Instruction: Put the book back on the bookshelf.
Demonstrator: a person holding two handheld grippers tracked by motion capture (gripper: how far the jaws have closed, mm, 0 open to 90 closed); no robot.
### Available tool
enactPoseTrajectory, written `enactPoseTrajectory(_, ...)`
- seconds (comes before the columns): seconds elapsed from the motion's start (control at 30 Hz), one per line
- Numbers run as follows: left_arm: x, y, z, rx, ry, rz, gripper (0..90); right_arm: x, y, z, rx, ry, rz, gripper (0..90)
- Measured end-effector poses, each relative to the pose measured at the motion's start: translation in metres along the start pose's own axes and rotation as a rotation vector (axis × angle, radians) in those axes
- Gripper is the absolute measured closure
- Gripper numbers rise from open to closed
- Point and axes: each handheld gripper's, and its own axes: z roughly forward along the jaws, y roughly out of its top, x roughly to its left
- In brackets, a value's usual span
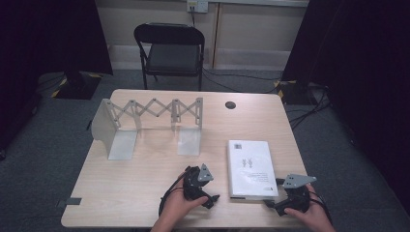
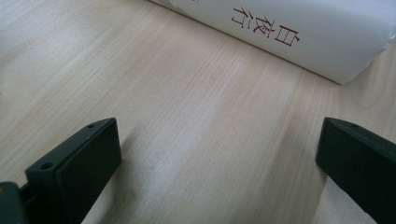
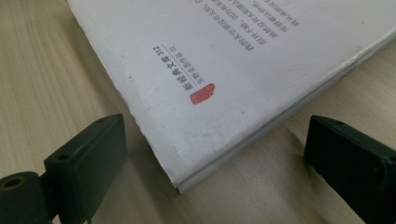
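- Book: a white, flat paperback book [image 1: 252,168] with a matte cover, small black print and a red seal, lying at lower right of the pale wood-grain tabletop [image 1: 145,193].
- Left gripper [image 1: 209,194] just beside its spine, jaws apart over bare wood.
- Right gripper [image 1: 273,203] at its near corner, jaws apart, straddling that corner without pressing.
- Grey metal folding rack [image 1: 145,123] stands at upper left.

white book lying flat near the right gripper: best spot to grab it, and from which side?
Probably the near right corner of the white book, approached low from the person's side by the right gripper. The book lies flat on the table, so only its thin edges offer purchase; that corner already sits between the open jaws, untouched.
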Motion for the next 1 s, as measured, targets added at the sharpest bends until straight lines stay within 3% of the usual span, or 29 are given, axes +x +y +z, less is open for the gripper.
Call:
enactPoseTrajectory(0.17, -0.003, 0.001, 0.0, 0.006, 0.024, -0.019, 0.0, 0.001, 0.0, 0.0, 0.0, -0.005, 0.008, 5.5)
enactPoseTrajectory(0.6, -0.009, 0.005, 0.003, 0.016, 0.037, -0.038, 0.0, 0.002, 0.0, 0.0, 0.001, -0.02, 0.02, 5.6)
enactPoseTrajectory(0.73, -0.017, 0.01, 0.001, 0.054, 0.013, -0.006, 3.7, 0.004, -0.002, -0.003, -0.015, -0.04, 0.047, 13.9)
enactPoseTrajectory(0.77, -0.021, 0.013, -0.003, 0.054, -0.007, 0.007, 18.2, 0.003, -0.003, -0.007, -0.018, -0.047, 0.051, 23.1)
enactPoseTrajectory(0.8, -0.021, 0.013, -0.003, 0.054, -0.007, 0.007, 23.0, 0.003, -0.003, -0.007, -0.018, -0.047, 0.051, 23.1)
enactPoseTrajectory(0.83, -0.023, 0.015, -0.003, 0.058, -0.04, 0.009, 21.8, 0.002, -0.003, -0.01, -0.013, -0.026, 0.044, 29.5)
enactPoseTrajectory(1.0, -0.03, 0.025, 0.002, 0.06, -0.045, 0.045, 20.4, 0.006, -0.003, -0.01, -0.022, -0.025, 0.033, 36.4)
